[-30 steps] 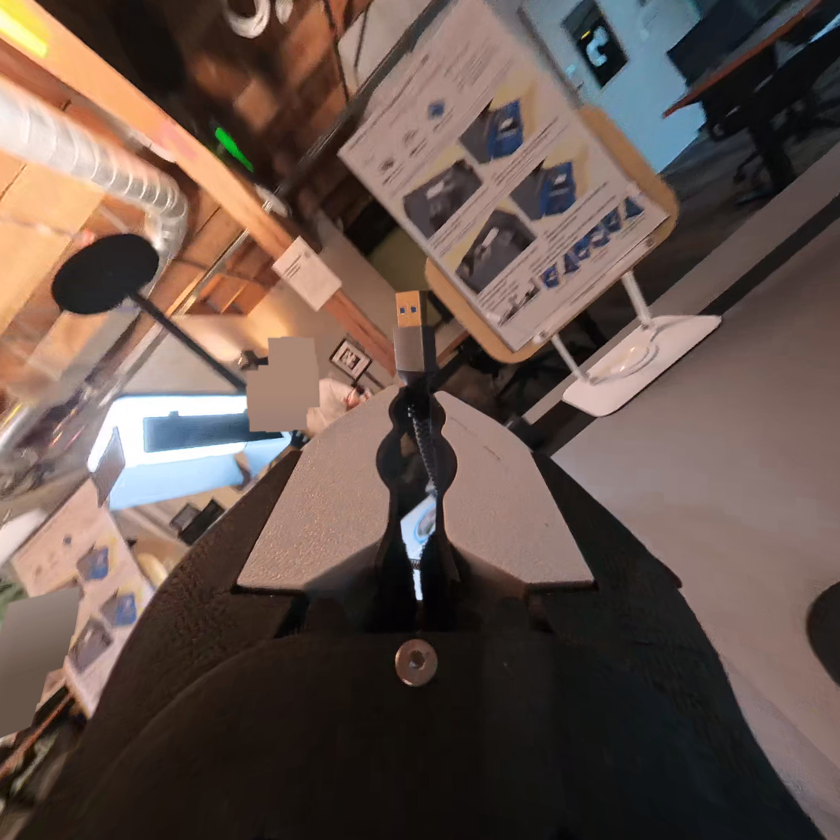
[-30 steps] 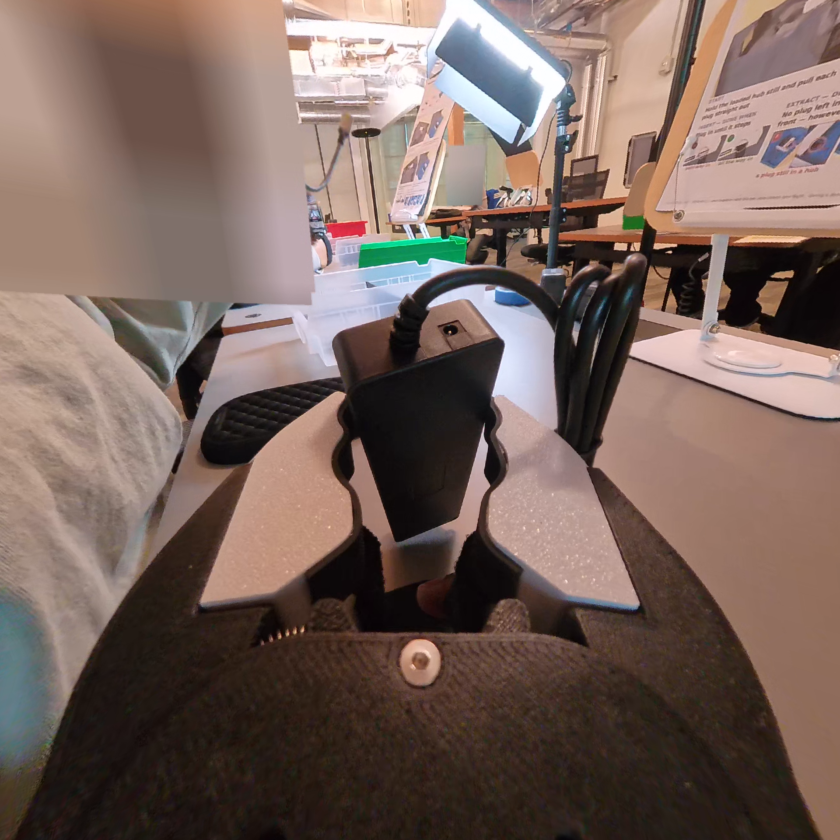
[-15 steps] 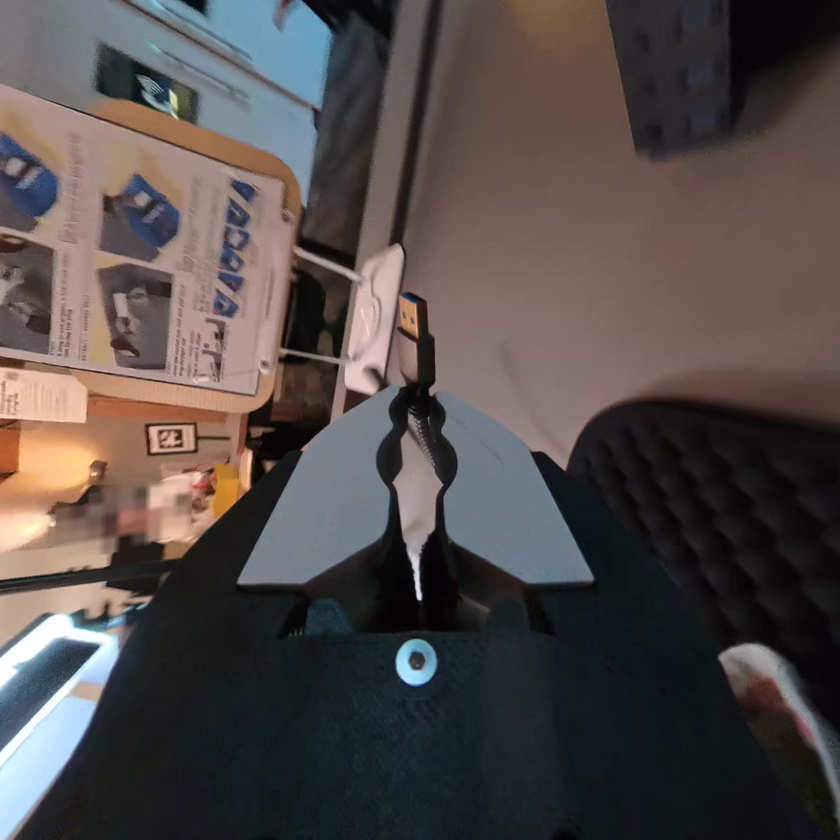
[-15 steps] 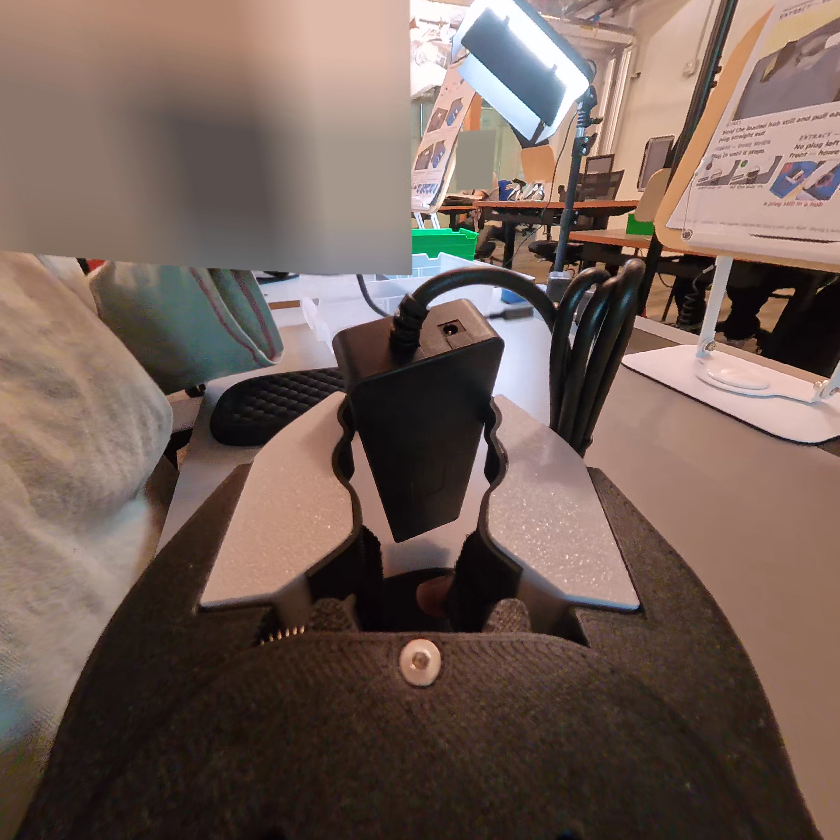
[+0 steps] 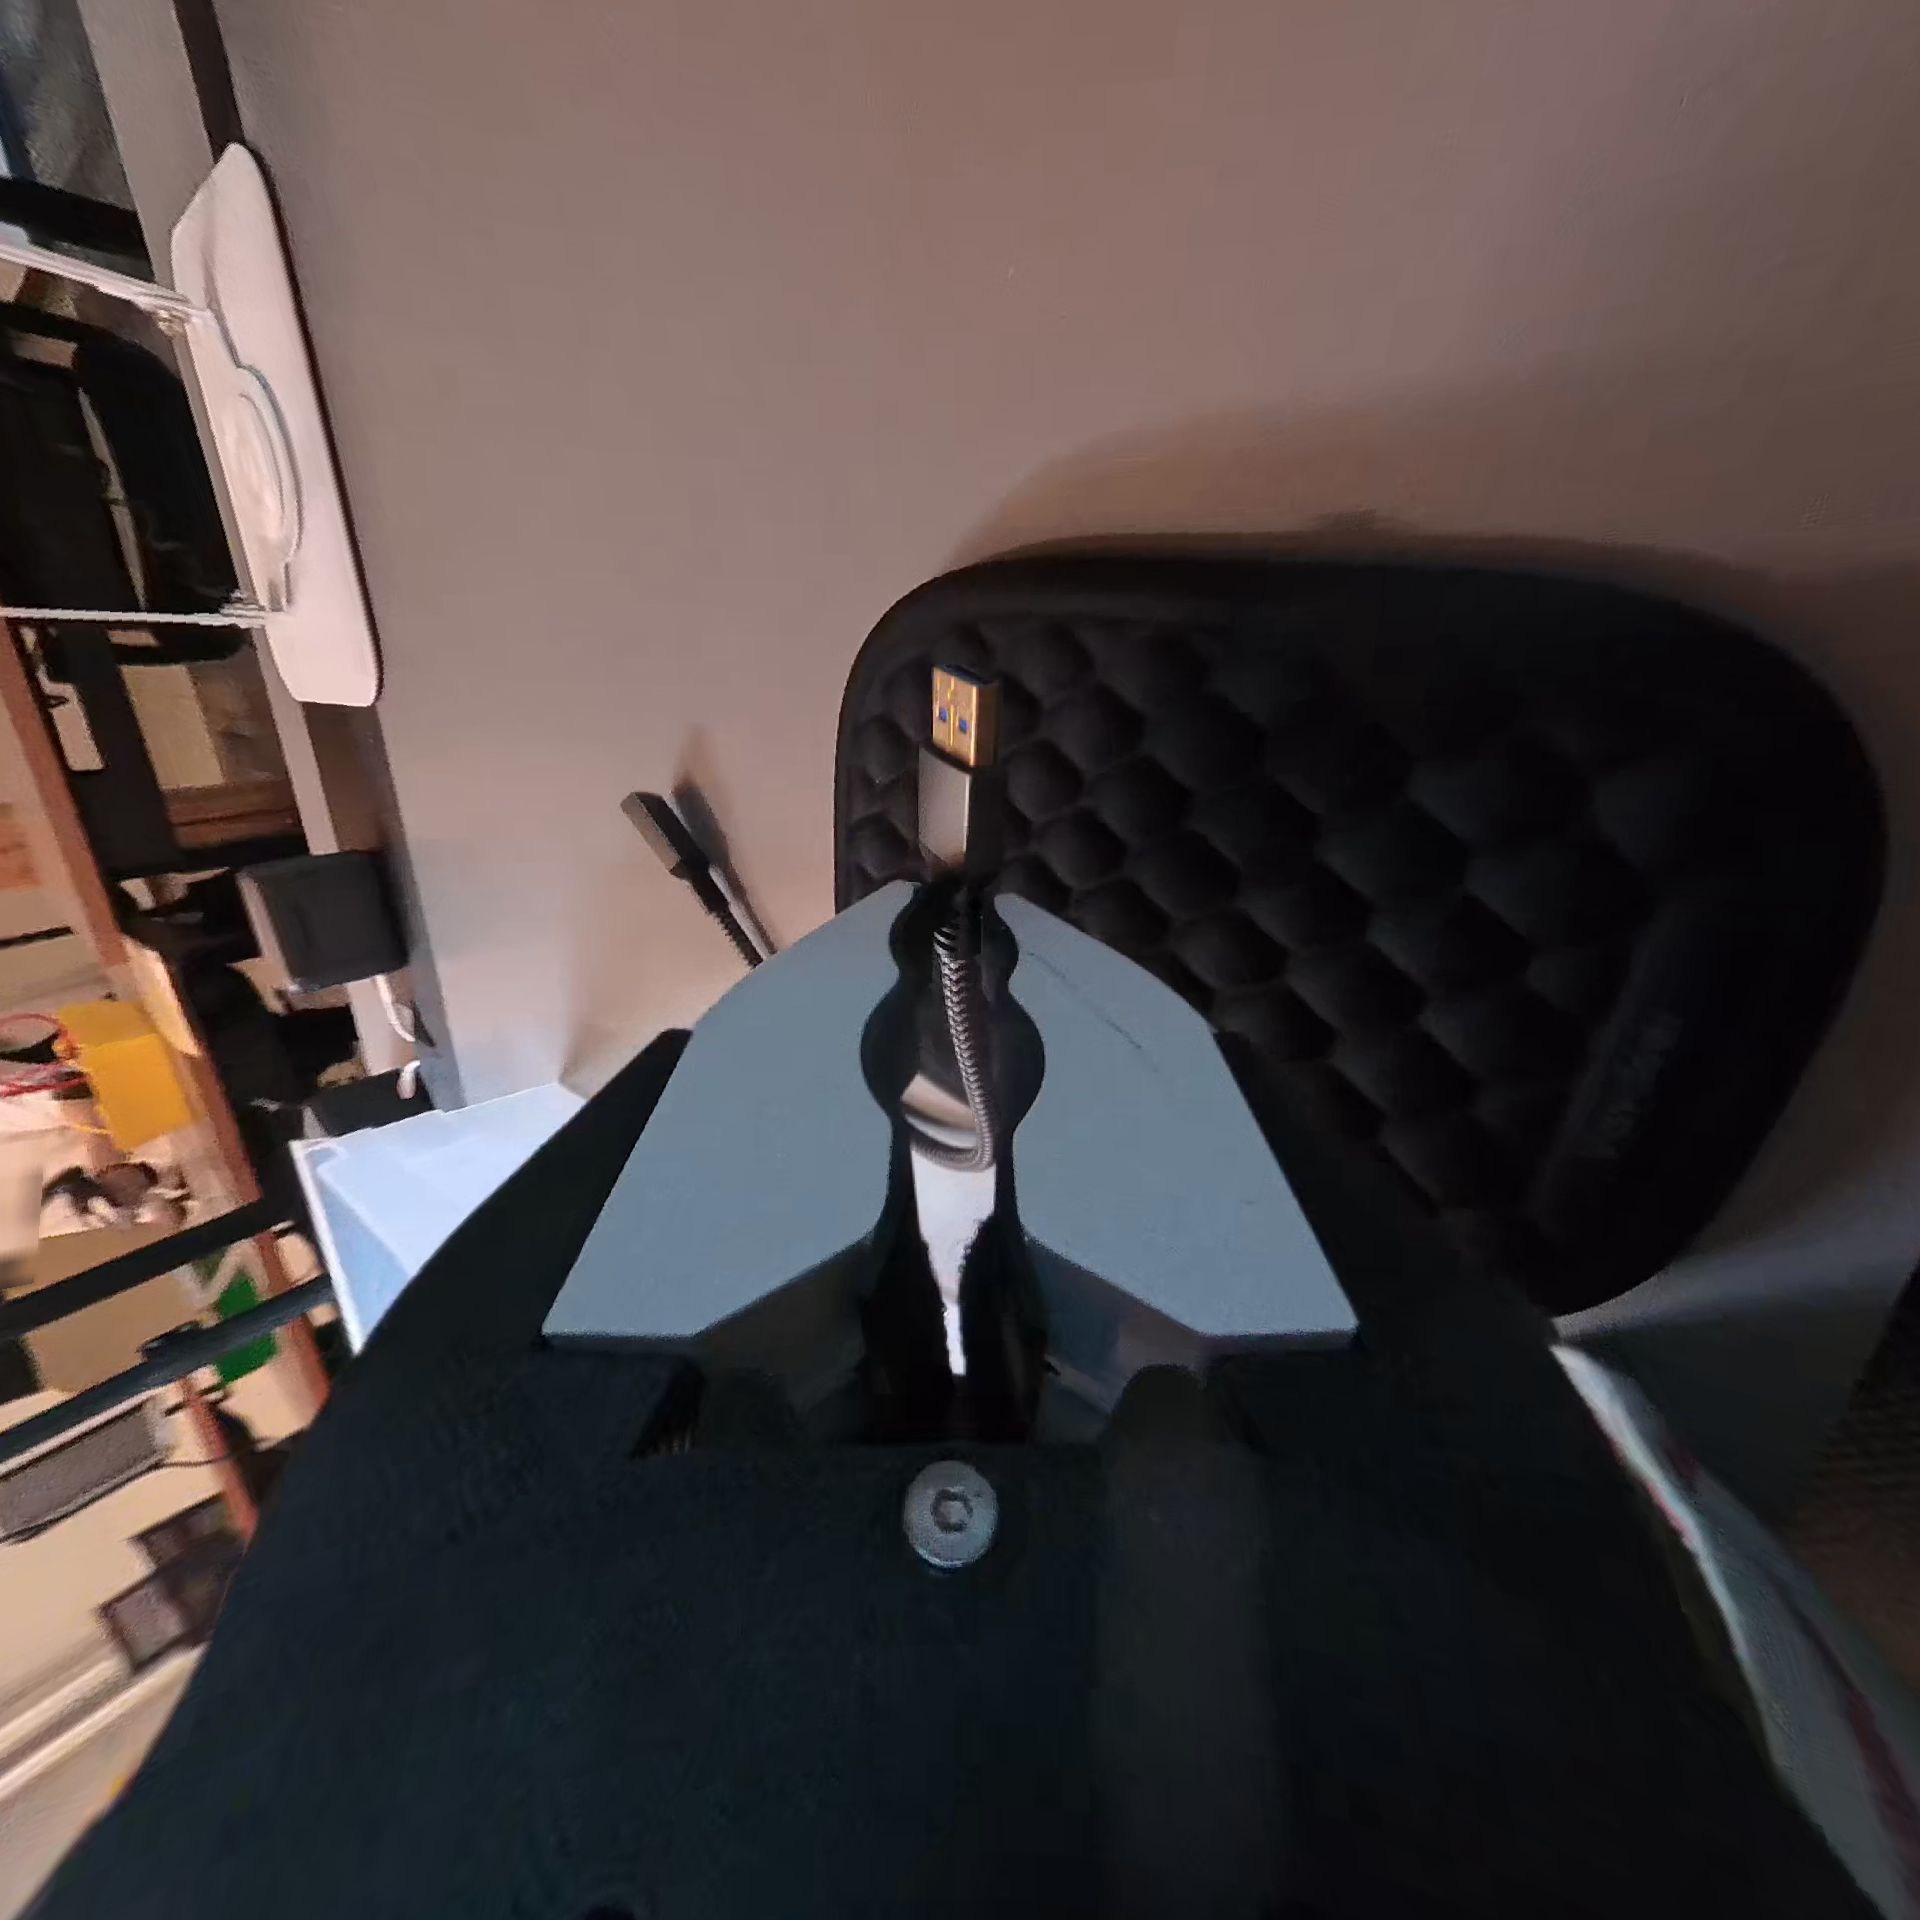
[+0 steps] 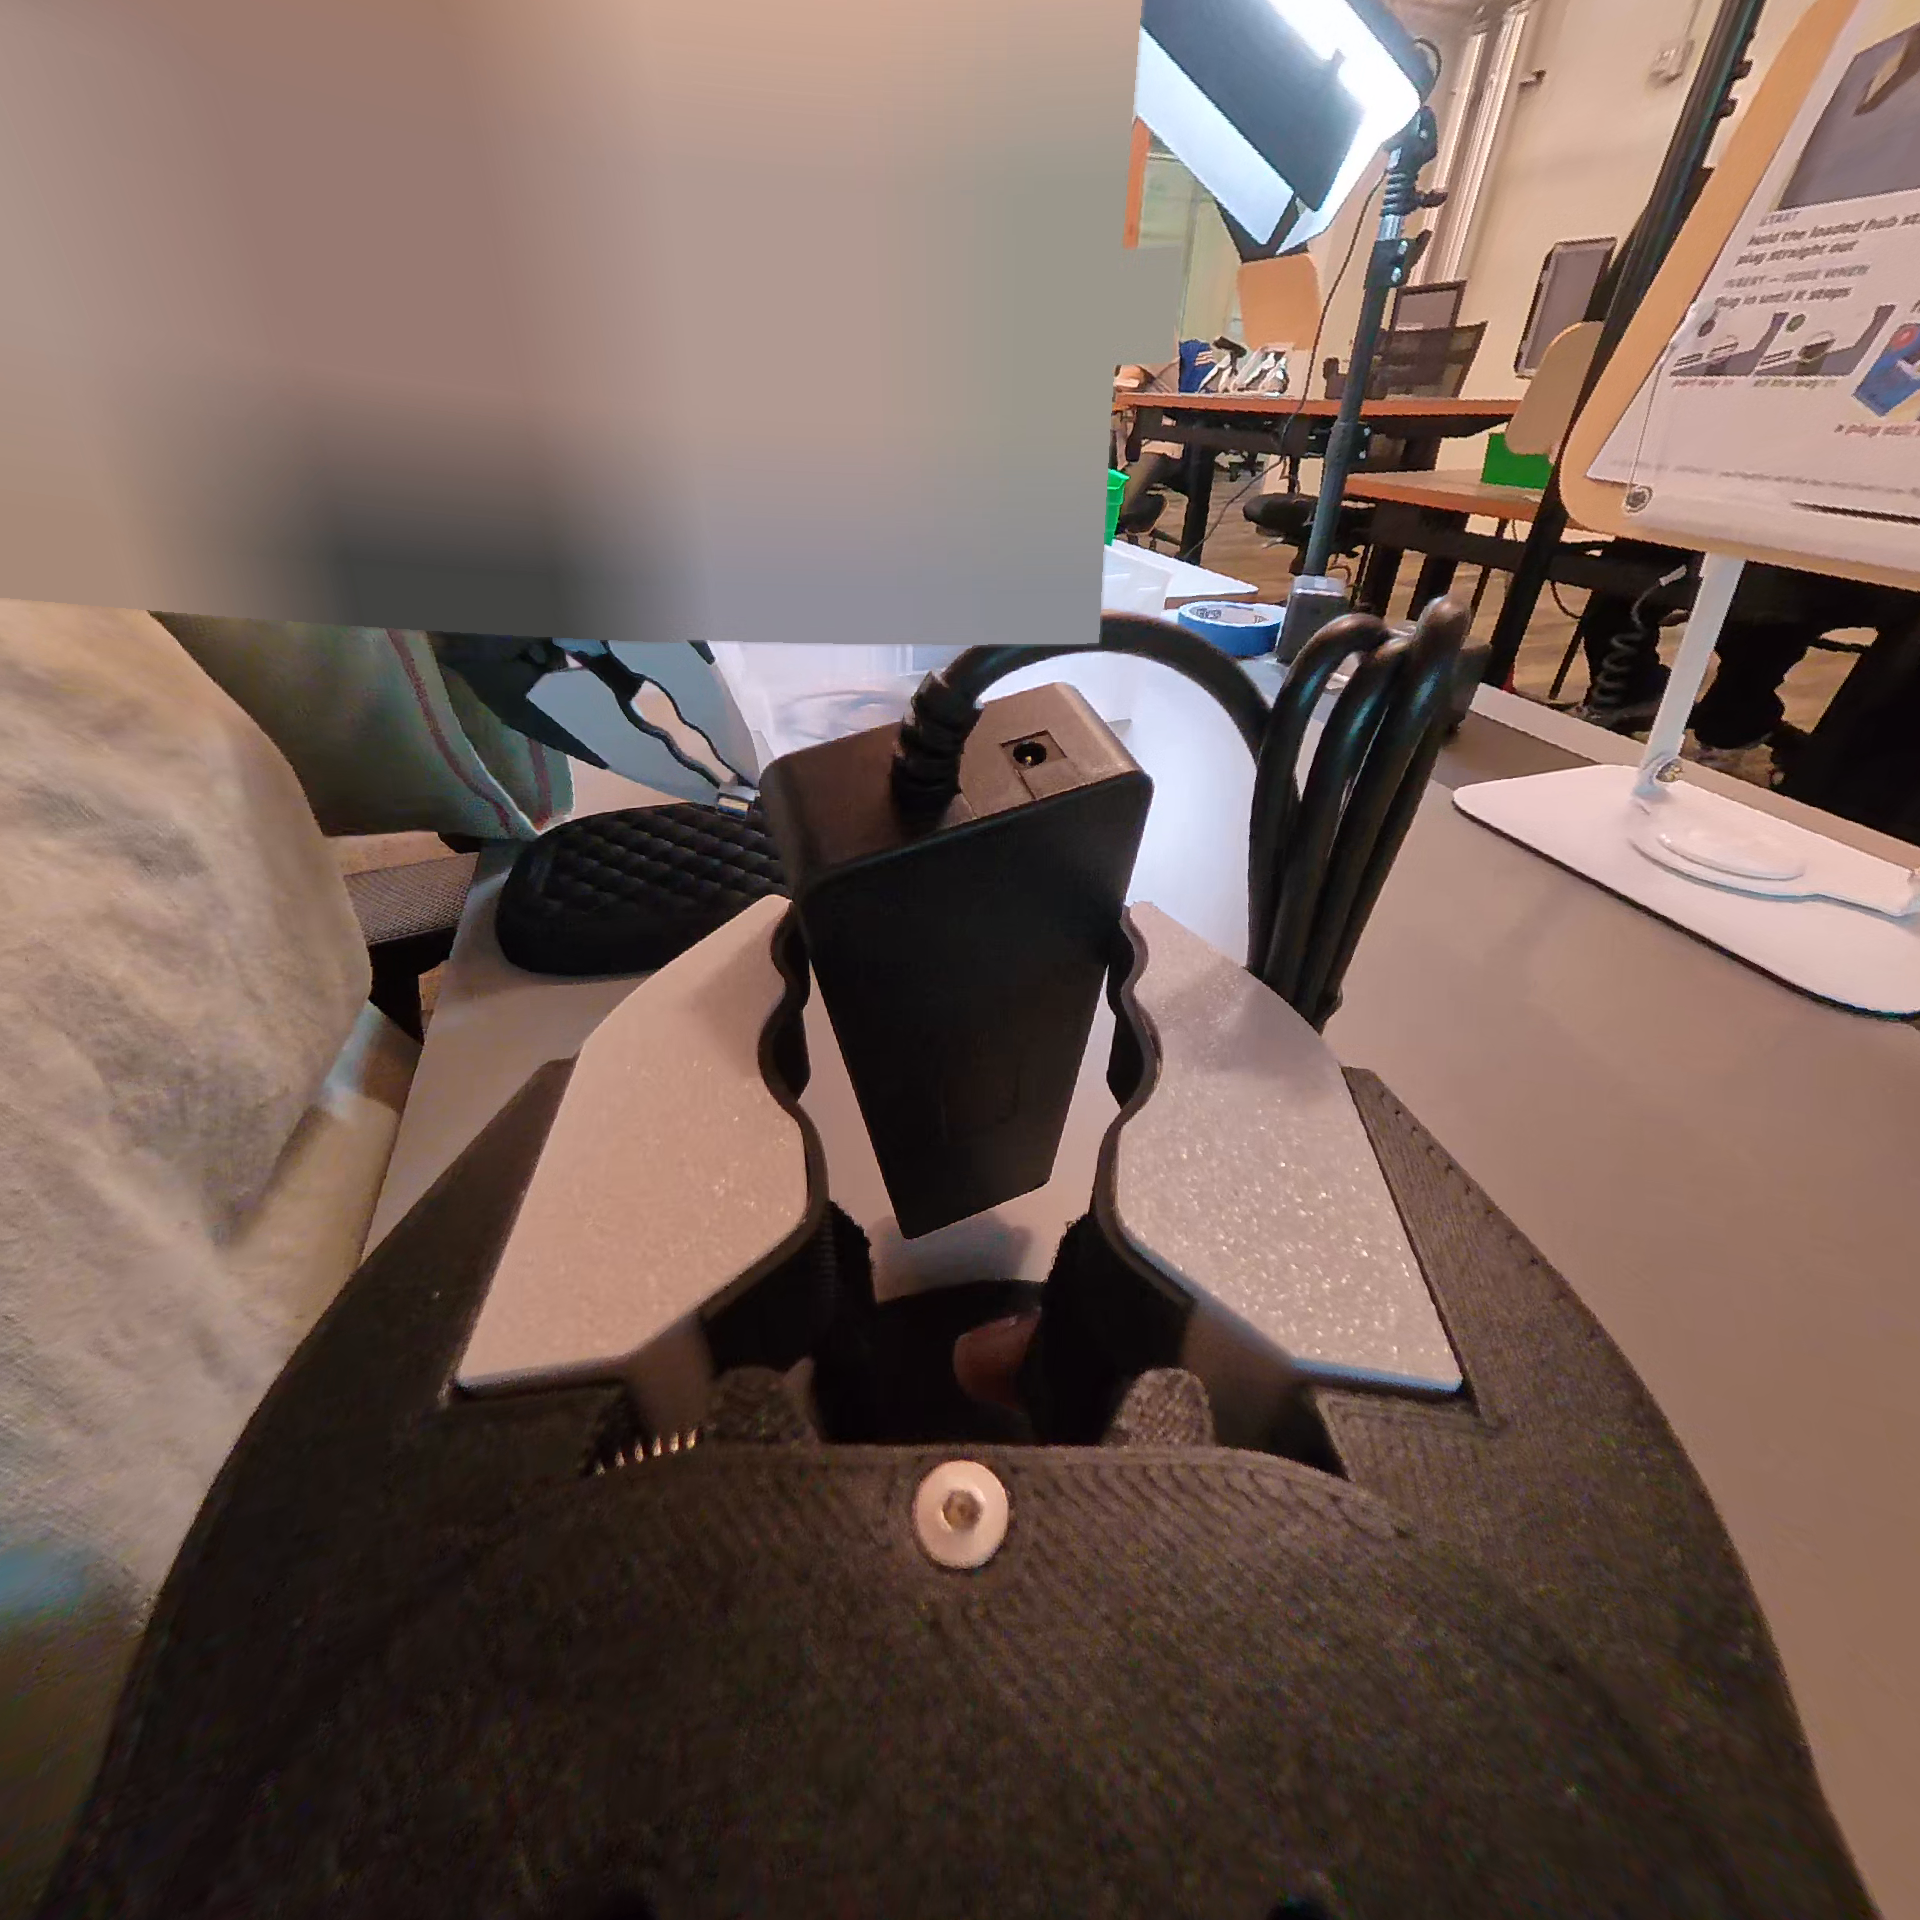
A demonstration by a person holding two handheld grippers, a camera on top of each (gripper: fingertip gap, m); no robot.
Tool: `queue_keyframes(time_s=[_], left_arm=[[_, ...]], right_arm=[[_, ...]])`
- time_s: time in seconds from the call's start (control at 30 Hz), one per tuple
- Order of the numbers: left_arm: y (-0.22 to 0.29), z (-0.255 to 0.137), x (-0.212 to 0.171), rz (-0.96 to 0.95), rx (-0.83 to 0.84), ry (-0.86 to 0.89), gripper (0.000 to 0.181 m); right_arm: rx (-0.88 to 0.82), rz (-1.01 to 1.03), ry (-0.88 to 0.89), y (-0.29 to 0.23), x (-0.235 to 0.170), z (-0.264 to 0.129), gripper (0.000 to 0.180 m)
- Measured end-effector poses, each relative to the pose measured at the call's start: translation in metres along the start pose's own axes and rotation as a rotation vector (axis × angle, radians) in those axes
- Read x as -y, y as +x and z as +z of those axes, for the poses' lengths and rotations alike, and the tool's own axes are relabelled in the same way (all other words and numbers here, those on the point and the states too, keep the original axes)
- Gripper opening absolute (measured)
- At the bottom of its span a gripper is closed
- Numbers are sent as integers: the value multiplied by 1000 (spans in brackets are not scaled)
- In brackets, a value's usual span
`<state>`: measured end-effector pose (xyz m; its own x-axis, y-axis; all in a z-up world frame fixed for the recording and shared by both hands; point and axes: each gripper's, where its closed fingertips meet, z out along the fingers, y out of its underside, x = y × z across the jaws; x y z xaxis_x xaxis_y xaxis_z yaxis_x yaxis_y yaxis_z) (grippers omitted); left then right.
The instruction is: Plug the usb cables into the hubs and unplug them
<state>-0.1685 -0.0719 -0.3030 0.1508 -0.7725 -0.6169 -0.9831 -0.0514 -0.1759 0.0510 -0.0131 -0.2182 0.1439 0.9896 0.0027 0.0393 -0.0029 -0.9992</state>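
While the right tongs (image 6: 961, 1023) clamp the hub (image 6: 961, 966), the left tongs (image 5: 951, 914) pinch the usb cable (image 5: 961, 997); its plug (image 5: 961, 727) next needs aligning with a port.

The USB plug (image 5: 964, 717) is gold with a blue insert, its shell silver-grey, its braided cable (image 5: 966, 1039) grey-black. At 3 o'clock, a black pad (image 5: 1455, 935) bears a honeycomb pattern. The hub (image 6: 961, 935) is plain black, the desk (image 6: 1610, 1143) grey.
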Motion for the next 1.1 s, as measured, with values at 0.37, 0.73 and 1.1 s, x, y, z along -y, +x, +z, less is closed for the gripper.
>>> queue_keyframes(time_s=[0.37, 0.73, 1.1], left_arm=[[-38, -88, -29, -197, -176, 84, 9], [-38, -217, -30, -110, -981, 132, 9], [3, -42, -34, 79, -1412, -134, 9]], right_arm=[[-3, -14, 20, -2, 2, 0, 56], [29, -26, 86, -7, 6, 0, 56], [18, -14, 70, -3, 6, 0, 57]])
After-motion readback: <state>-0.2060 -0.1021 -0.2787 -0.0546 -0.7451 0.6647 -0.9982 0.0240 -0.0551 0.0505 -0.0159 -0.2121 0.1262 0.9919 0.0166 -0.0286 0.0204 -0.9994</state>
